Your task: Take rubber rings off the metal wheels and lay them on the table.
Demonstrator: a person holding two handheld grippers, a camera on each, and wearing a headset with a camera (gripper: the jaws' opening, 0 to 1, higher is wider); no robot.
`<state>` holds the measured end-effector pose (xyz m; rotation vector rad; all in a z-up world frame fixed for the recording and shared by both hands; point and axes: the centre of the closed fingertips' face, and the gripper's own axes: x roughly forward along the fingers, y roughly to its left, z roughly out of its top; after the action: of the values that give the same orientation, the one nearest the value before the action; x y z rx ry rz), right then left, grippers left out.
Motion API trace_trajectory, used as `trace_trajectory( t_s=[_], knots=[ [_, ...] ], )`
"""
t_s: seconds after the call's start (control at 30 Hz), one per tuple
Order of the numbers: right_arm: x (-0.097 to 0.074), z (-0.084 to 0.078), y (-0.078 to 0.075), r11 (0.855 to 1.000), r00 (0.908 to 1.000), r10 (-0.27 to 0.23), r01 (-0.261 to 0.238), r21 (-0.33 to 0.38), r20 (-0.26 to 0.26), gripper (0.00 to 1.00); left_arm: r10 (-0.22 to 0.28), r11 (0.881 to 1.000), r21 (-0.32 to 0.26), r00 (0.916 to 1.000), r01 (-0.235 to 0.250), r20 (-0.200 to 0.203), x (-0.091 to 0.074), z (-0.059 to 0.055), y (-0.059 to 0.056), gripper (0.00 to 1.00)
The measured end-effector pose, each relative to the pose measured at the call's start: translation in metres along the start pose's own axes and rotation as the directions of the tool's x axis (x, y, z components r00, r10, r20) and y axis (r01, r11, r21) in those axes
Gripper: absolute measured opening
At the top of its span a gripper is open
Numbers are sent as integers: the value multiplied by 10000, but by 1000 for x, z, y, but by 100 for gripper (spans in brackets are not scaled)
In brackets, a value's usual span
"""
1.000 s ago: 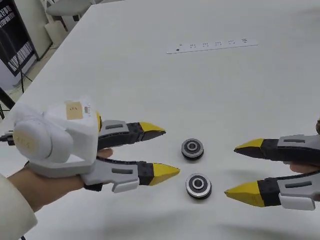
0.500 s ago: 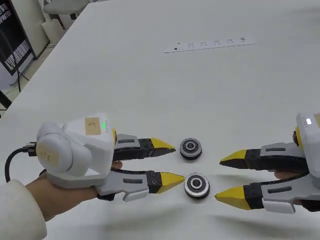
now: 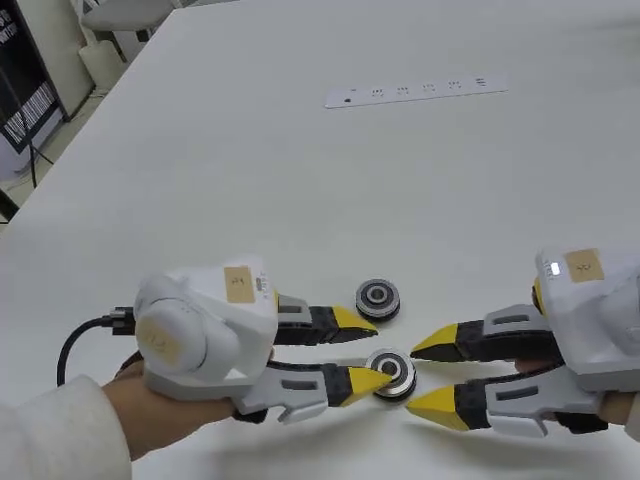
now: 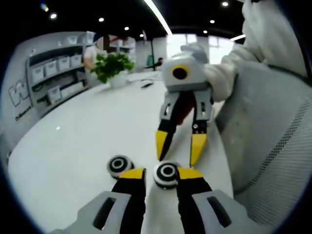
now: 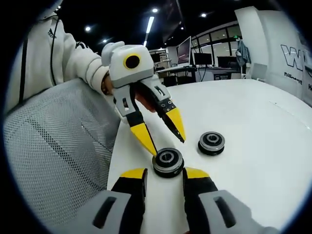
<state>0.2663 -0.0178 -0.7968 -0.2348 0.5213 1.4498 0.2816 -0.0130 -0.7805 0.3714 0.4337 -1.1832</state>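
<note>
On the white table [image 3: 300,180] lie a near wheel [image 3: 392,371] and a far wheel [image 3: 378,298], both flat. Each carries a dark rubber ring [image 5: 168,171], though the line between ring and metal is hard to make out. The left gripper [image 3: 366,351] is spread around the near wheel; its lower tip covers the wheel's edge, so I cannot tell if they touch. The right gripper [image 3: 424,375], also spread, faces that wheel from the other side, its rear cut off.

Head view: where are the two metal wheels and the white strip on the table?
Near wheel [image 3: 393,371], head view, on its hub.
Far wheel [image 3: 378,297], head view, on its hub.
White strip [image 3: 415,91], head view, on its middle.
</note>
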Motion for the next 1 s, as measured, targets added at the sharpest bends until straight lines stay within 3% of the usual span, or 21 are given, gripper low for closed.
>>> trace_trajectory(
  t_s=[0.2, 0.5, 1.0],
  knots=[
    [2, -2, -2, 10000, 9999, -79, 79, -18, -90, 26, -105, 9999, 132, 9998, 108, -173, 2, -5, -4, 22],
    [3, -3, -5, 9999, 9999, -115, 115, 78, -46, 25, -251, 9986, 473, 9997, 254, -79, 7, -7, -9, 15],
    [3, -3, -6, 9999, 9999, -128, 128, -65, -42, 20, -242, 9997, -2, 9997, 242, 95, 7, -4, -11, 14]
  ],
)
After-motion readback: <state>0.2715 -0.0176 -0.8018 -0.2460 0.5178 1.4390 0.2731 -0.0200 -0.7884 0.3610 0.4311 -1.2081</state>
